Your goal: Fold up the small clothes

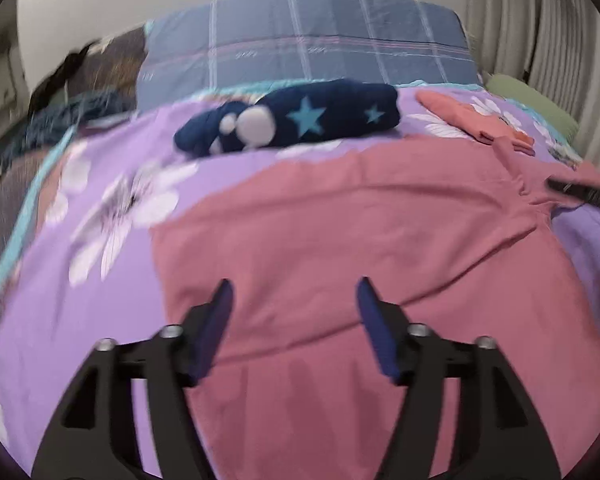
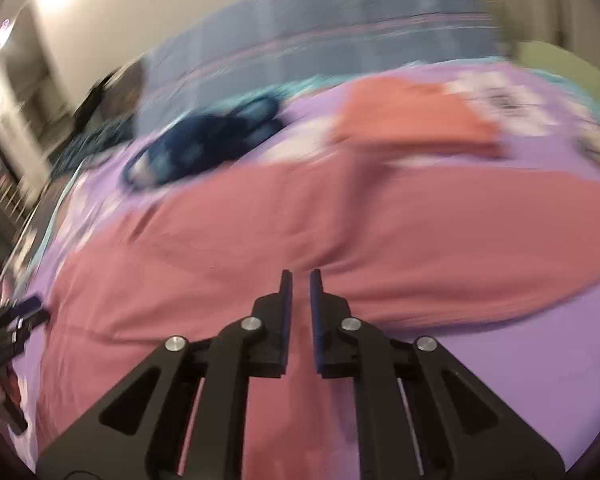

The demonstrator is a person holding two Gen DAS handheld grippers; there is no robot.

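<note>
Landmark: the dusty-pink garment (image 1: 340, 240), spread flat on the purple floral bedspread (image 1: 100, 300) of a bed.

1. Left gripper (image 1: 296, 292): nearest in the left wrist view, poised over the near edge of the pink garment. Jaws wide; only cloth lying flat below them, no pinch.
2. Right gripper (image 2: 300, 280): over the near part of the pink garment in the right wrist view. Jaws narrow, a thin gap between them; I cannot tell whether a fold of cloth is caught there, as the picture is blurred.
3. Pink garment: the piece in hand. Mostly smooth, with soft creases toward its right side.
4. Navy garment with teal stars (image 1: 296, 120): bundled, beyond the far edge of the pink garment, apart from it.
5. Coral garment (image 1: 476, 120): beyond the pink garment's far right corner, lying low and flat.
6. Blue plaid pillow (image 1: 308, 40): farthest, behind the navy bundle, against the wall.

Handling note, as judgement: the garment looks laid out but not yet folded. A clean fold likely wants both grippers pinching matching points on one edge, lifting just enough to clear the bedspread, carrying together so the edges meet squarely and the creases are not trapped.
</note>
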